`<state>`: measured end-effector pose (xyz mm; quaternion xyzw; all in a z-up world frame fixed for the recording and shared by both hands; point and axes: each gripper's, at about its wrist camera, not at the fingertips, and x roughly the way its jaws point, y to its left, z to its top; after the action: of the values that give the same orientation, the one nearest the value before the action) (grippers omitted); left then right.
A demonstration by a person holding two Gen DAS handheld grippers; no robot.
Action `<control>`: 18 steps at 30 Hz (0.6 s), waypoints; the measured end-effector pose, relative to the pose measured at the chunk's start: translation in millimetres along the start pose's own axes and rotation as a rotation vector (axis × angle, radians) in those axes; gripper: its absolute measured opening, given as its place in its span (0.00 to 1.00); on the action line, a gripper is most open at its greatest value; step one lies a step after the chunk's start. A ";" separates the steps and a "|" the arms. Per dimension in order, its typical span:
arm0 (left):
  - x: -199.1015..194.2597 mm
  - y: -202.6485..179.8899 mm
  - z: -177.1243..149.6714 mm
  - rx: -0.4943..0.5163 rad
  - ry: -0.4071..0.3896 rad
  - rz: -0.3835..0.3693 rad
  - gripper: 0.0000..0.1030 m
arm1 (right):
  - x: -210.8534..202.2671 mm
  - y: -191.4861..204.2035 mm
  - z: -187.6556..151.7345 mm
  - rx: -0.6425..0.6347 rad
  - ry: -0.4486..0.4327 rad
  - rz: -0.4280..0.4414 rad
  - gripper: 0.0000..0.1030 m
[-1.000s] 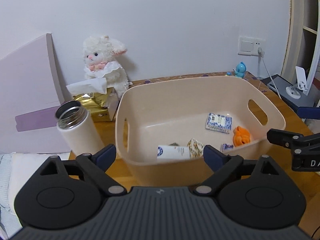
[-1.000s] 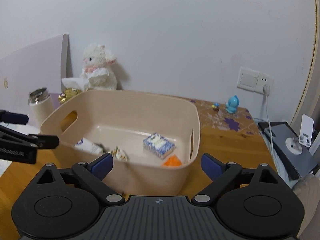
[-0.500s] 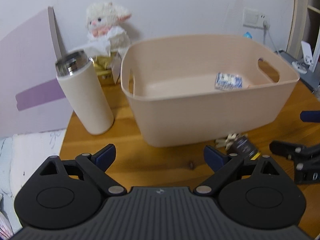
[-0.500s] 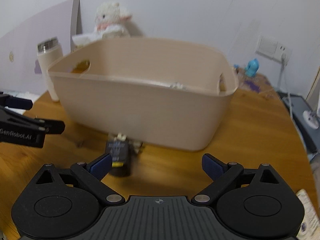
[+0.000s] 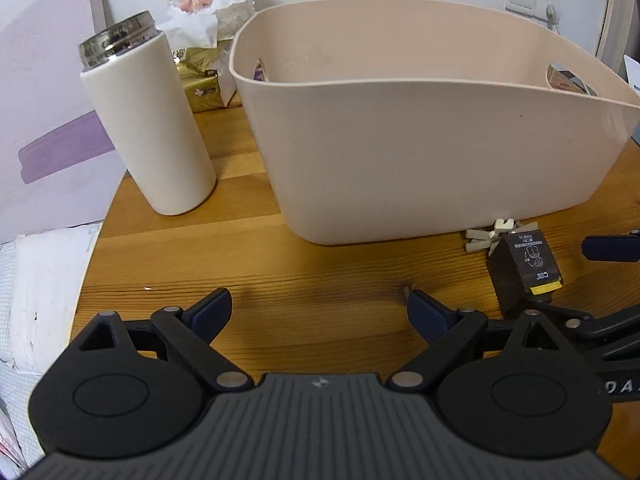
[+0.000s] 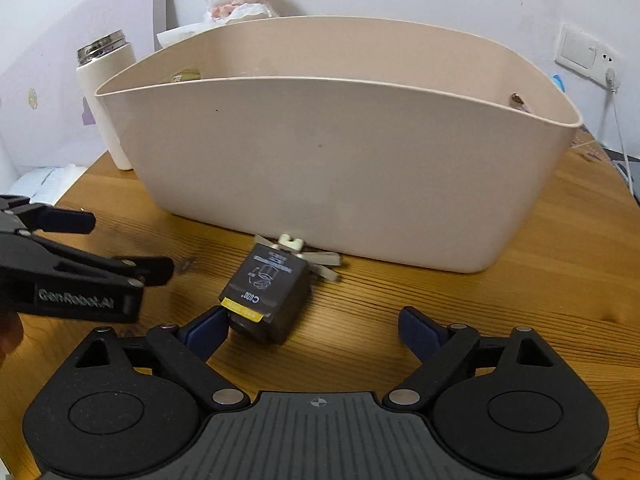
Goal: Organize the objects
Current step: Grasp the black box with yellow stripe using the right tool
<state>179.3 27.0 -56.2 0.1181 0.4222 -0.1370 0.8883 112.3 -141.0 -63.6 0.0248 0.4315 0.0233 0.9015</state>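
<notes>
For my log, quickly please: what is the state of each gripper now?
Left gripper: open, holding nothing, above bare table.
Right gripper: open, holding nothing; its left fingertip is right beside the small black box.

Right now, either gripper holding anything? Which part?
Nothing held. Left gripper and right gripper are both open; the small black box with yellow label lies on the wooden table.
</notes>
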 end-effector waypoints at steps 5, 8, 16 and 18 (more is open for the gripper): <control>0.3 -1.1 -0.5 0.005 -0.004 0.019 0.92 | 0.7 0.2 2.4 0.026 0.002 0.023 0.89; -1.3 1.8 -1.1 0.001 -0.011 0.030 0.92 | 2.2 0.4 5.1 0.045 -0.003 0.034 0.89; -0.4 10.8 -1.8 -0.035 -0.002 0.041 0.92 | 3.1 -0.7 9.1 0.063 -0.035 -0.047 0.53; -0.6 9.9 -1.7 -0.036 -0.003 0.032 0.92 | 0.8 -6.3 7.9 0.071 -0.037 -0.054 0.47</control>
<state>181.1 36.9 -55.8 0.1089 0.4215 -0.1152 0.8929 119.2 -147.4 -59.7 0.0453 0.4160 -0.0170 0.9081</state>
